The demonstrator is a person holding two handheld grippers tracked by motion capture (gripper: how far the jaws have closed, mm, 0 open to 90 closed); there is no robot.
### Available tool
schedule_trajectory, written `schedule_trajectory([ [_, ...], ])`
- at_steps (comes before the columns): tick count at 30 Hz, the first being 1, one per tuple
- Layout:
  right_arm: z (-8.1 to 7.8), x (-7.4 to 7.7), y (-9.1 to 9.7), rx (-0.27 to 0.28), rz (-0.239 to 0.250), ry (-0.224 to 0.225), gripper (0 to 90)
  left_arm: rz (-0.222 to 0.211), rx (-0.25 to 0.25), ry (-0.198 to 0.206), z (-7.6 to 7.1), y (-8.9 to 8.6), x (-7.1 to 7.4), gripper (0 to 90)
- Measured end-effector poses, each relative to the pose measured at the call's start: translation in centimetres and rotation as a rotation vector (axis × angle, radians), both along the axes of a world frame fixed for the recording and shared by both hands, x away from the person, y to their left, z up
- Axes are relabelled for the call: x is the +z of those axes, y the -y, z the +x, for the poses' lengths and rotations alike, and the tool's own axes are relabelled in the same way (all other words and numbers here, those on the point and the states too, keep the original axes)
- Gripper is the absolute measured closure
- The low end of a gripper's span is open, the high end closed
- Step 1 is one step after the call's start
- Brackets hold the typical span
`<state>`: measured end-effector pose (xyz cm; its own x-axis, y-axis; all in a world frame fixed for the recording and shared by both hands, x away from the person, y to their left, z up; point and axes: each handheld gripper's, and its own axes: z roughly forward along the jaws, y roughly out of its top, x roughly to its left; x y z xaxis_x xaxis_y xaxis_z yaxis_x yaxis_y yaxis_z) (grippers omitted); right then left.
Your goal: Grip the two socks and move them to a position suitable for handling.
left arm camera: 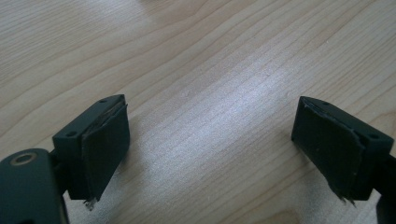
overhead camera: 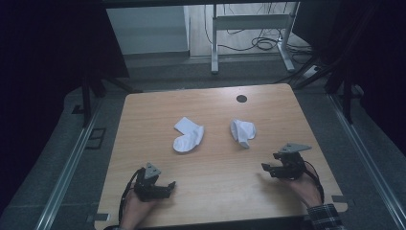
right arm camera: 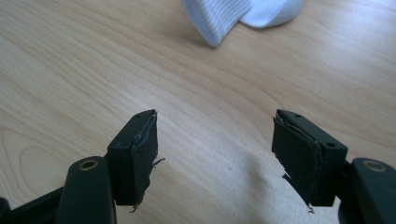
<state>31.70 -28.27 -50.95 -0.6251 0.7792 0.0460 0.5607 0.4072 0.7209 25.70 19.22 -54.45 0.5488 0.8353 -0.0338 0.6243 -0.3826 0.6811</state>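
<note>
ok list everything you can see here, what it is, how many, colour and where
socks: 2, white, lying apart near the middle of the table, one left of centre and one right of centre; the right one's ribbed cuff also shows at the top of the right gripper view
table: 1, light wood grain, in the centre of the high view
hole: 1, dark and round, near the table's far edge
desk frame: 1, pale metal legs, on the floor beyond the table
cables: several, black, on the floor under that frame
left gripper: 1, black, jaws apart with nothing between, near left part of the table
right gripper: 1, black, jaws apart with nothing between, near right part of the table
hands: 2, at the near edge, left and right
</note>
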Motion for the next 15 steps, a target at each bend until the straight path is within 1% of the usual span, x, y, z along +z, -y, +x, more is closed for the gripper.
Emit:
schedule_trajectory([
  [4,0.6,0.3,-0.6,0.007,0.010,0.009,34.6,0.000,0.000,-0.001,0.0,0.0,0.0,11.5],
  [9,1.3,0.7,-1.9,0.031,0.000,0.036,35.0,0.000,-0.001,0.000,0.0,0.0,0.0,11.5],
  [13,2.0,0.9,-2.8,0.043,0.003,0.051,34.9,-0.001,-0.001,0.001,0.0,0.0,0.0,11.5],
  [15,2.4,0.9,-3.2,0.049,0.012,0.047,34.9,-0.001,0.000,0.001,0.0,0.0,0.0,11.5],
])
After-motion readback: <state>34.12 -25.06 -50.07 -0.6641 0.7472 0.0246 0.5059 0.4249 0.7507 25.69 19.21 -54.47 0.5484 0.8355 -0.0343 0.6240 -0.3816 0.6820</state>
